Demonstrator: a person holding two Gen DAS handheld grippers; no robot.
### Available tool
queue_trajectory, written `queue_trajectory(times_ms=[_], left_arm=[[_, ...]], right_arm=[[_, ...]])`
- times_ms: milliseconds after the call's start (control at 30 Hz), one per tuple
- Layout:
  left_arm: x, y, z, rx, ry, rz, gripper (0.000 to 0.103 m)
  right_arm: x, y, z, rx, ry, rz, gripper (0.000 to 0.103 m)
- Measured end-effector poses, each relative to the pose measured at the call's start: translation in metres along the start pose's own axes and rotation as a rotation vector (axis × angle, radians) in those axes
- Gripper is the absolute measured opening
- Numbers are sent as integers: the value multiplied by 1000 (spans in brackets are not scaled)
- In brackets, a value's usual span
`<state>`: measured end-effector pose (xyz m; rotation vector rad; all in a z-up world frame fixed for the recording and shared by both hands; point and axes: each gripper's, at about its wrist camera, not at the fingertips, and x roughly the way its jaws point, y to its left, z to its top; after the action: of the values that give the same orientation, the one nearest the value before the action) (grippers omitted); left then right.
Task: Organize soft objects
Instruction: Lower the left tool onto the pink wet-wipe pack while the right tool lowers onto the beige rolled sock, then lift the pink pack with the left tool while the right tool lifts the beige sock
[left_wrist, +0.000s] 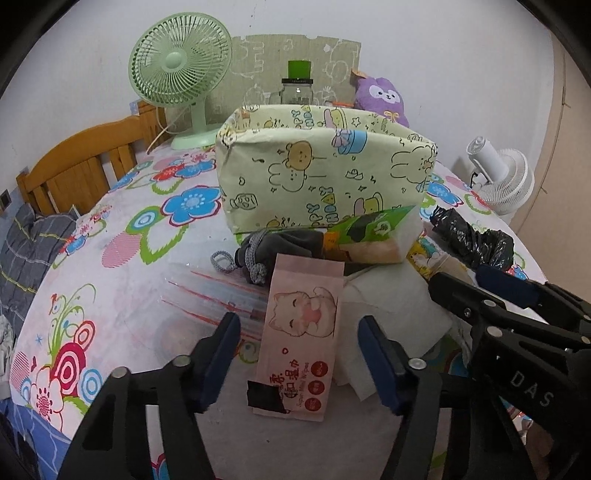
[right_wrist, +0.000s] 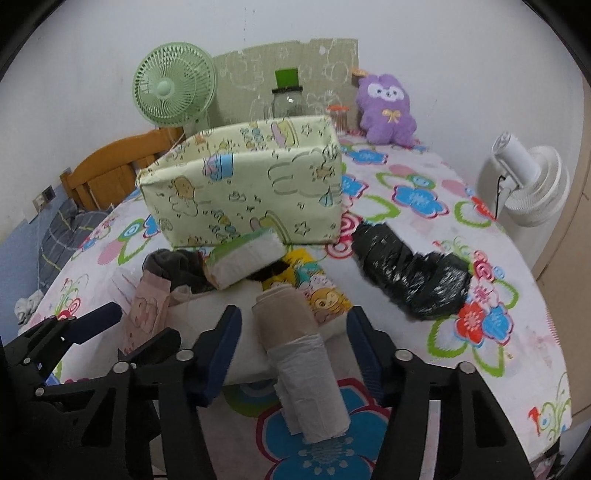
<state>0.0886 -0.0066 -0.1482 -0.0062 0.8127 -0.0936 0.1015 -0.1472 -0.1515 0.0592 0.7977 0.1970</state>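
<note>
A pale green cartoon-print fabric bin (left_wrist: 325, 177) (right_wrist: 243, 192) stands on the floral table. In front of it lie a pink wet-wipes pack (left_wrist: 301, 332) (right_wrist: 146, 314), a green tissue pack (left_wrist: 373, 236) (right_wrist: 245, 260), a grey drawstring pouch (left_wrist: 273, 251) (right_wrist: 177, 269), a white folded cloth (left_wrist: 395, 310), a yellow cartoon pack (right_wrist: 314, 288), a black plastic-bag roll (left_wrist: 476, 240) (right_wrist: 410, 273) and a beige-and-white bag roll (right_wrist: 299, 354). My left gripper (left_wrist: 299, 354) is open astride the wipes pack. My right gripper (right_wrist: 291, 350) is open astride the beige-and-white roll.
A green desk fan (left_wrist: 177, 74) (right_wrist: 173, 85), a glass jar with a green lid (left_wrist: 297, 88) (right_wrist: 288, 99) and a purple plush (left_wrist: 382, 98) (right_wrist: 386, 107) stand at the back. A white fan (left_wrist: 498, 177) (right_wrist: 528, 181) stands at right. A wooden headboard (left_wrist: 85, 162) is left.
</note>
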Motion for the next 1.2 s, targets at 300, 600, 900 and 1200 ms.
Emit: queue_trajectory(times_ms=[300, 600, 900, 1200], left_arm=[[1, 8, 1, -39, 8, -5, 46], [-3, 3, 1, -35, 5, -18, 41], [-16, -4, 12, -24, -21, -11, 41], [-34, -12, 29, -23, -68, 1, 41]], right_arm=[[4, 9, -2, -27, 23, 9, 36], [-4, 14, 1, -38, 6, 17, 33], [-16, 16, 9, -23, -18, 37, 31], [-37, 13, 24, -24, -68, 45, 31]])
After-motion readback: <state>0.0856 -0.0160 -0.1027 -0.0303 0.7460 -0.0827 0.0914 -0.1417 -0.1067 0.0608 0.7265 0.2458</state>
